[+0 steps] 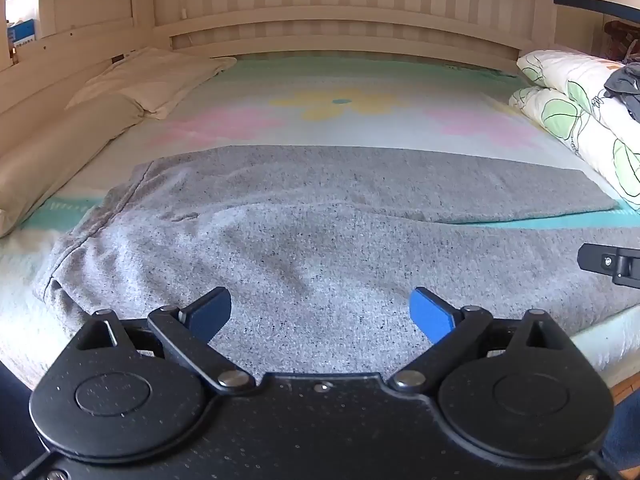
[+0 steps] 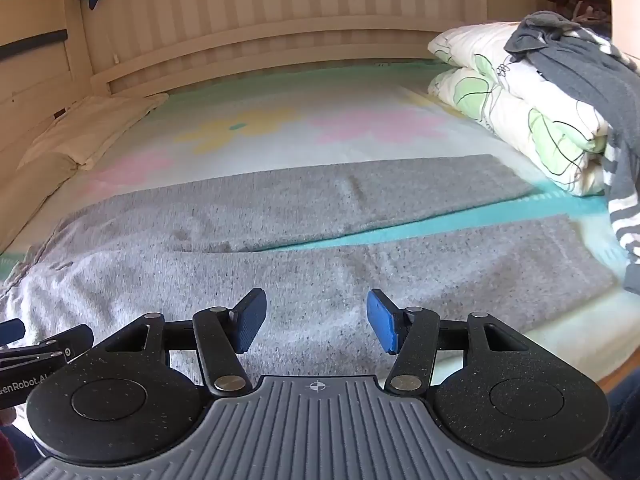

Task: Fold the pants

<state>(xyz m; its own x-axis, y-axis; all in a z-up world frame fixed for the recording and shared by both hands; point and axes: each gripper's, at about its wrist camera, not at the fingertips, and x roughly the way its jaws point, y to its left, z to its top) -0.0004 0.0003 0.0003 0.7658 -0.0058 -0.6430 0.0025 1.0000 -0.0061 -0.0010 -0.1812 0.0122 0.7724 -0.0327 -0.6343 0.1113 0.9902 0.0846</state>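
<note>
**Grippers held spread above grey pants on the bed**

Grippers were seen at the bottom of each frame, both with blue pads set wide apart and nothing pinched between them. The left gripper (image 1: 320, 314) was held just above the near edge of the grey pants (image 1: 320, 216), and the right gripper (image 2: 316, 320) was held likewise over the same cloth. The pants were laid flat across the middle of the frame on a pastel flowered blanket (image 1: 340, 112), with the waist toward the left and the two legs stretched to the right, a teal strip showing between them. A folded leaf-print duvet (image 2: 516, 100) was seen at the upper right, with dark clothing (image 2: 580, 68) piled on it. A cream pillow (image 1: 148, 80) was placed at the upper left.
</note>
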